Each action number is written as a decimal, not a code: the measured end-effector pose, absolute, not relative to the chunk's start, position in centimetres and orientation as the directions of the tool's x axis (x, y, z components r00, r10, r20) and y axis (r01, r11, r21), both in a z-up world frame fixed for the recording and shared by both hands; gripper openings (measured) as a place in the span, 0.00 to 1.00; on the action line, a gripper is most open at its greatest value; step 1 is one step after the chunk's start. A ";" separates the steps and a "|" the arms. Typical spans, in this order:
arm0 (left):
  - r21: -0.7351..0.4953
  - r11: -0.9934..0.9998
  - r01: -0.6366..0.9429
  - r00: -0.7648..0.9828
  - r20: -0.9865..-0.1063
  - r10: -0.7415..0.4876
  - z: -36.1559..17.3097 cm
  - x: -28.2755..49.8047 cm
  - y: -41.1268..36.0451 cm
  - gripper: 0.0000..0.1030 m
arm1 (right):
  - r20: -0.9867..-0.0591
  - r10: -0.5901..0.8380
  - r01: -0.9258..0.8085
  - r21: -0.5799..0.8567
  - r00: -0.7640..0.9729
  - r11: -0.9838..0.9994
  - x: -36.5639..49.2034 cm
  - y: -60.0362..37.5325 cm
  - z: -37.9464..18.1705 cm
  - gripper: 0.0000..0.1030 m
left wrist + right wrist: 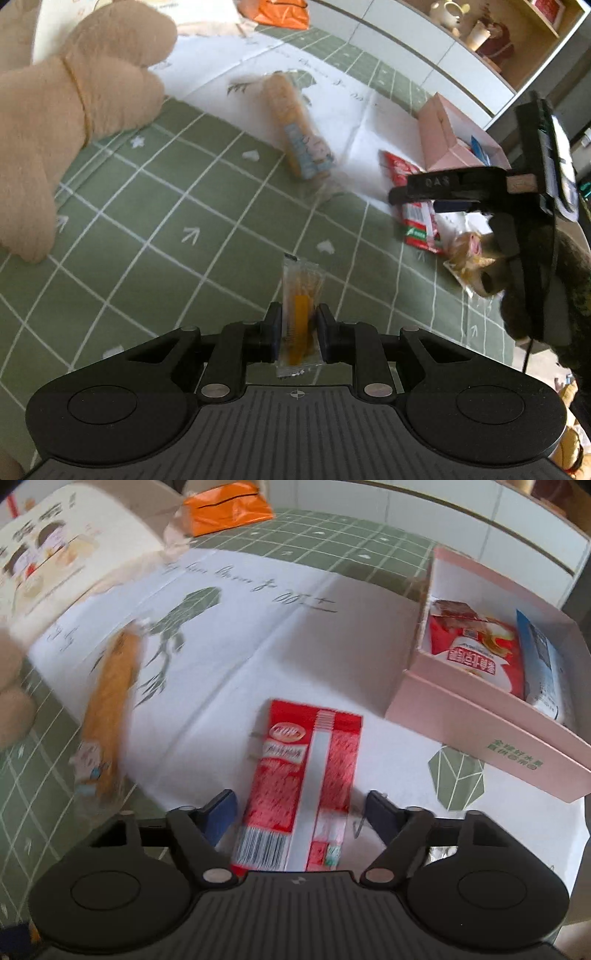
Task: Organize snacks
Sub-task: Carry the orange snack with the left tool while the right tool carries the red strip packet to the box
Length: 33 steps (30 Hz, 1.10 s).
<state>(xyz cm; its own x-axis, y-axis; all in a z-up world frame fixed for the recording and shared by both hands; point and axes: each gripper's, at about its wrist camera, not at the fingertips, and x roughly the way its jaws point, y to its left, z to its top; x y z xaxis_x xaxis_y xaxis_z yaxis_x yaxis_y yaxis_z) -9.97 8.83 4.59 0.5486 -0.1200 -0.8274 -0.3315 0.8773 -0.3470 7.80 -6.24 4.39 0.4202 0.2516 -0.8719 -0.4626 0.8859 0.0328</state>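
Jaws wide on the right gripper [301, 806], straddling the flat red foil snack packet [301, 794] lying on the white paper beside the pink cardboard box [480, 731]. Light, crinkly, slippery: pinch across its middle. Left gripper [298, 332] clamps a thin clear sachet [301, 314].

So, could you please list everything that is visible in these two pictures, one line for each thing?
small clear packet: 1, orange contents, held in left gripper
red flat packet: 1, red-white, on the paper between right gripper fingers
long orange snack: 1, orange-blue, on the paper sheet
pink box: 1, pink, open, right side
red packet in box: 1, red-white
blue-white packet in box: 1
orange bag: 1, far edge
plush toy: 1, beige, left
green grid cloth: 1
left gripper: 1, black, shut
right gripper: 1, black, open
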 end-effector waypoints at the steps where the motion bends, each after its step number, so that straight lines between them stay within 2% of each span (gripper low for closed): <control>1: -0.348 0.877 -0.330 0.547 -0.828 -0.123 4.5 -10.0 8.8 0.23 | -0.872 0.256 -0.482 0.026 0.417 0.876 7.2 -6.3 4.6 0.56; 3: -0.349 0.883 -0.314 0.549 -0.826 -0.131 4.6 -9.7 8.3 0.23 | -0.876 0.269 -0.510 0.032 0.400 0.860 6.1 -6.5 5.3 0.47; 12: -0.342 0.918 -0.203 0.556 -0.812 -0.180 5.3 -7.1 4.8 0.23 | -0.829 0.384 -0.539 0.122 0.407 0.833 2.8 -11.4 10.8 0.41; 13: -0.344 0.919 -0.192 0.555 -0.811 -0.187 5.3 -6.7 4.3 0.23 | -0.822 0.392 -0.532 0.132 0.412 0.837 2.7 -12.3 11.3 0.37; 15: -0.344 0.922 -0.177 0.552 -0.810 -0.196 5.3 -6.0 3.6 0.23 | -0.821 0.395 -0.513 0.149 0.412 0.845 2.7 -13.7 11.9 0.14; 18: -0.317 0.932 -0.175 0.538 -0.824 -0.179 5.0 -5.3 2.7 0.23 | -0.829 0.421 -0.508 0.201 0.367 0.838 2.3 -15.0 11.5 0.14; 20: -0.292 0.939 -0.180 0.520 -0.839 -0.161 4.8 -5.1 2.4 0.23 | -0.836 0.410 -0.528 0.177 0.364 0.831 1.3 -15.1 10.8 0.14; 21: -0.282 0.943 -0.180 0.514 -0.844 -0.154 4.7 -5.0 2.3 0.23 | -0.838 0.404 -0.540 0.162 0.367 0.826 0.8 -15.1 10.3 0.15; 23: -0.265 0.947 -0.180 0.504 -0.852 -0.143 4.6 -5.0 2.3 0.23 | -0.847 0.395 -0.542 0.157 0.357 0.826 0.2 -15.4 9.4 0.31; 24: -0.257 0.949 -0.181 0.500 -0.855 -0.137 4.6 -5.1 2.3 0.23 | -0.853 0.389 -0.531 0.162 0.349 0.831 0.0 -15.4 8.9 0.49; 25: -0.251 0.951 -0.183 0.498 -0.857 -0.130 4.6 -5.1 2.3 0.23 | -0.855 0.390 -0.520 0.173 0.343 0.837 -0.1 -15.5 8.6 0.60; 28: -0.225 0.954 -0.199 0.494 -0.864 -0.101 4.5 -5.3 2.8 0.23 | -0.859 0.404 -0.517 0.202 0.314 0.832 -0.4 -14.9 7.8 0.62; 33: -0.197 0.953 -0.230 0.492 -0.868 -0.061 4.7 -6.4 4.2 0.23 | -0.880 0.361 -0.505 0.169 0.310 0.846 -0.5 -12.1 6.4 0.65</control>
